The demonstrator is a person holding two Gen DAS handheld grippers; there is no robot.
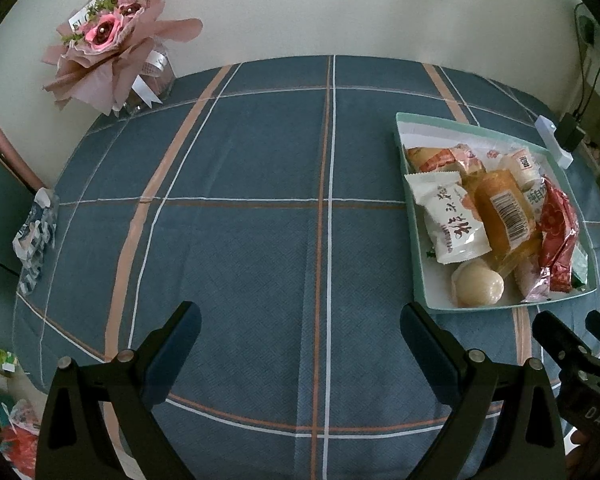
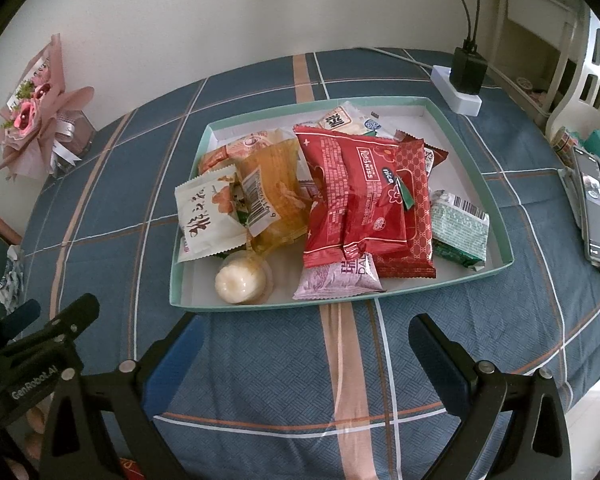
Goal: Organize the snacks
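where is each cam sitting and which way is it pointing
Left wrist: on the left gripper, facing bare tablecloth, tray at right; own open fingers, right gripper's tips show.
Right wrist: on the right gripper, facing the snack tray; own open fingers, left gripper at left.
Shared: tray, white packet, bouquet.

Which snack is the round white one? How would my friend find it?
Look at the mint-edged tray on the blue plaid tablecloth. Go to its near left corner, just below the white packet with black brush writing. There sits the round cream-white pastry in clear wrap, the only ball-shaped snack among flat printed packets.
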